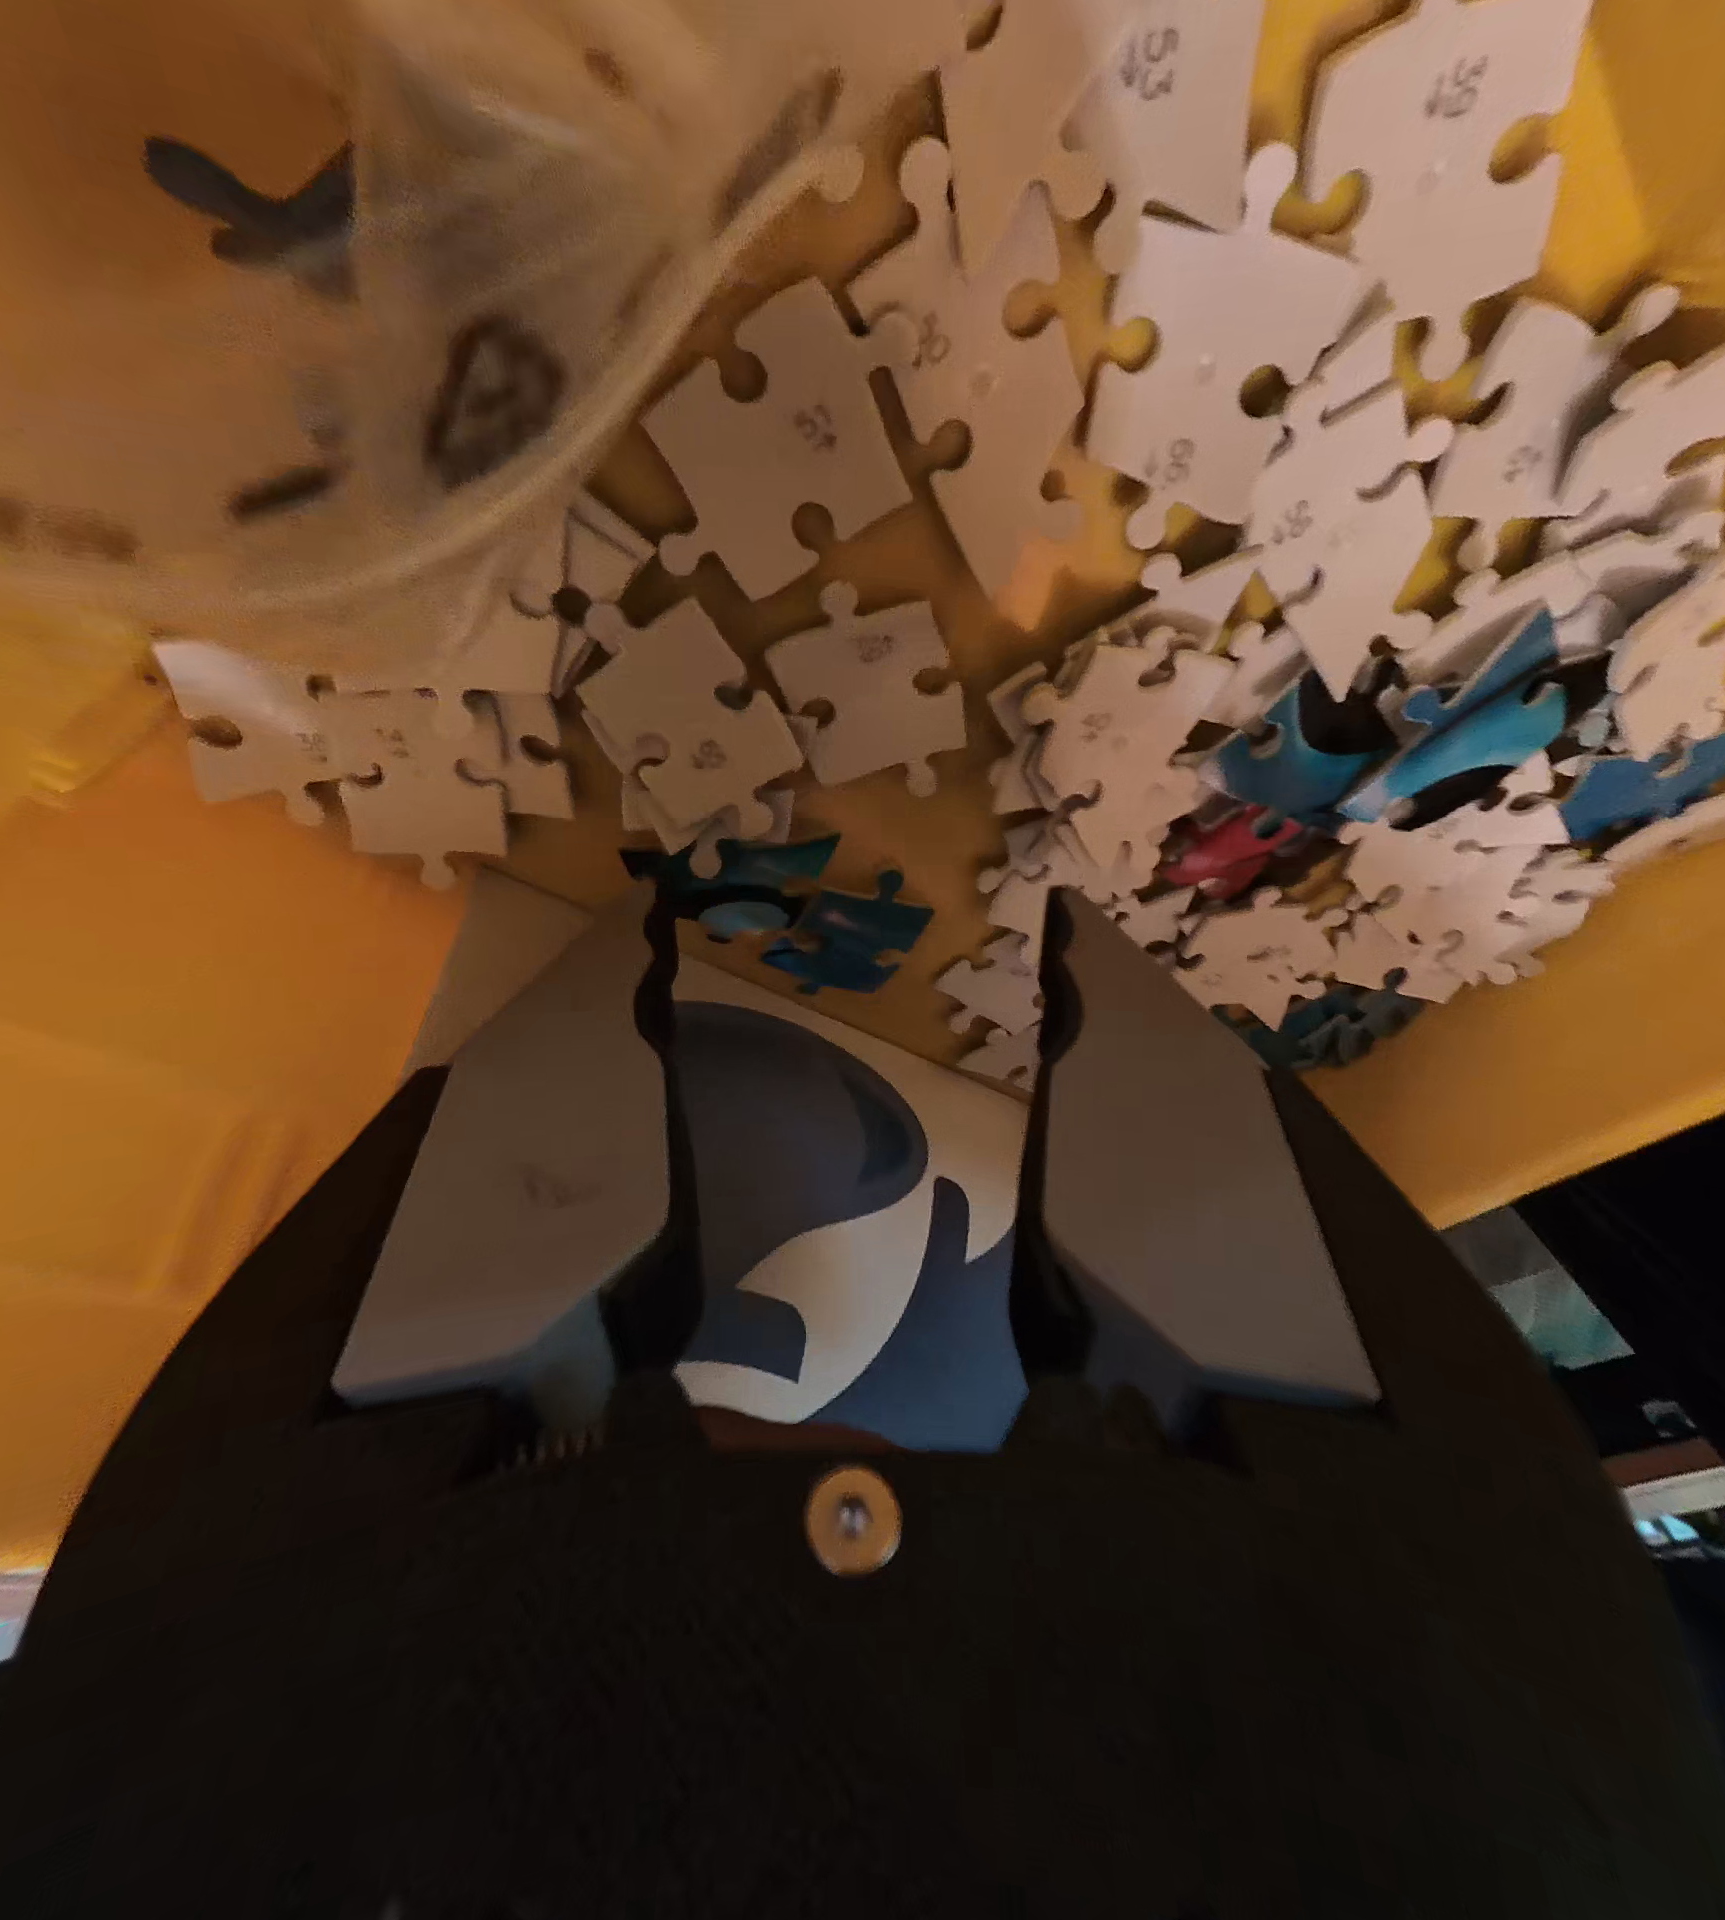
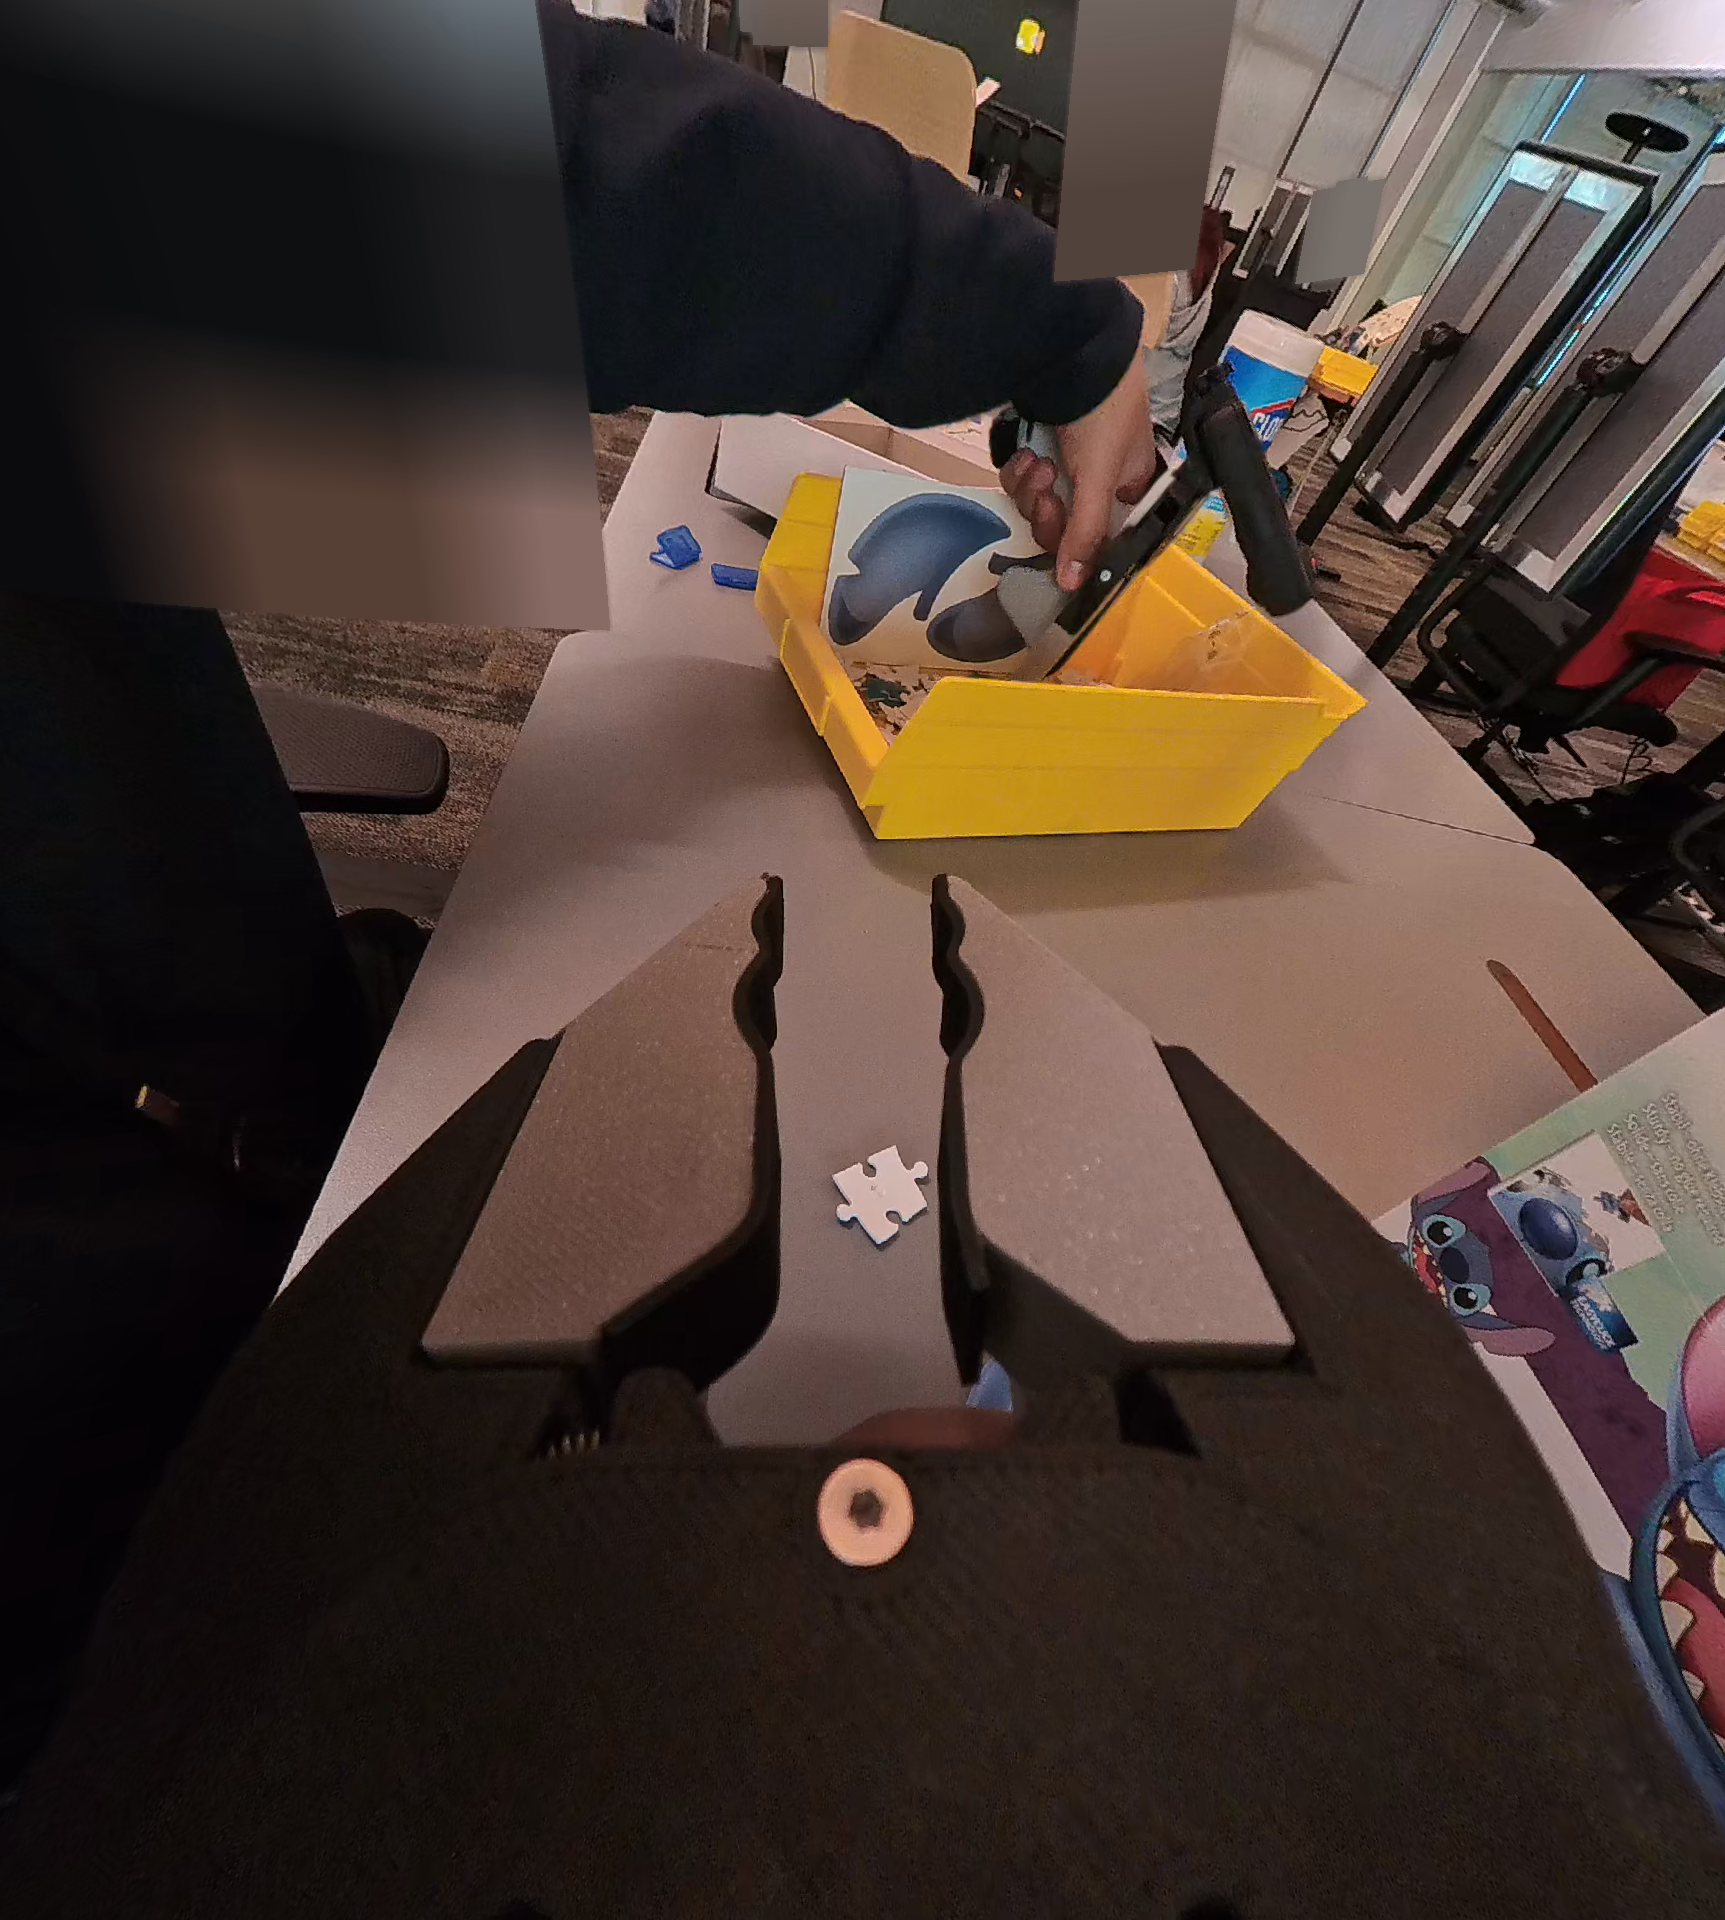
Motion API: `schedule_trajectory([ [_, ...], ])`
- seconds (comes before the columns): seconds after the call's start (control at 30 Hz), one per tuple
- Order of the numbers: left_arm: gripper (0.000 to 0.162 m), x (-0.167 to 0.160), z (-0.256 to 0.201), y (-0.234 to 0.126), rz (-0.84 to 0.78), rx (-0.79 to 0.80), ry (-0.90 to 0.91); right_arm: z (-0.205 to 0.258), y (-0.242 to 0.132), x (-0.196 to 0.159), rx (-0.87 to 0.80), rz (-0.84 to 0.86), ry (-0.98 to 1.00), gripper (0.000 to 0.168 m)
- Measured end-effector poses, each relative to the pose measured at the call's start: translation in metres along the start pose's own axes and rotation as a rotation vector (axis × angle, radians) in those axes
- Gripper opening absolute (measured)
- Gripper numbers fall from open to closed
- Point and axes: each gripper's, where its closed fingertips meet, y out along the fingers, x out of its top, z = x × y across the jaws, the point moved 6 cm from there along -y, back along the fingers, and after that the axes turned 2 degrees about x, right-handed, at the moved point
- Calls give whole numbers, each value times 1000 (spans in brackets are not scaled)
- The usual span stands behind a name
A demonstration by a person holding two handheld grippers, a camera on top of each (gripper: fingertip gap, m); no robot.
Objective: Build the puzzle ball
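In the left wrist view my left gripper is open and empty, reaching down into the yellow bin. Many white-backed puzzle pieces lie ahead of it, with some blue ones near the fingertips. A card with a blue and white print leans in the bin under the fingers. In the right wrist view my right gripper is open and empty above the grey table. One white puzzle piece lies on the table below its fingers. The left gripper shows in the bin, held by a hand.
A clear plastic bag lies blurred at the bin's left. The puzzle box lies at the table's right front, a thin wooden stick beside it. Small blue parts and a white box lie behind the bin. A chair armrest is at the left. The gap from one gripper's tips to the other's is roughly 45 cm.
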Motion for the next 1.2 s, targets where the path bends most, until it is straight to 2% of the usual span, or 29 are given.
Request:
schedule_trajectory([
  [0.13,48,-3,5,-2,-26,4,-17,0,1,0,2,2,-1,25],
  [0.27,41,-1,9,-1,-29,87,24,0,1,-1,2,3,2,25],
  [0.47,37,1,11,5,-4,157,35,0,1,-1,1,3,2,25],
  [0.7,33,-1,9,5,-19,144,17,1,0,1,2,-2,-6,25],
  [0.77,23,-3,10,6,-8,151,15,1,-1,1,0,-2,-7,24],
  [1.2,23,-9,7,0,37,207,41,1,-2,2,1,-9,-5,24],
])
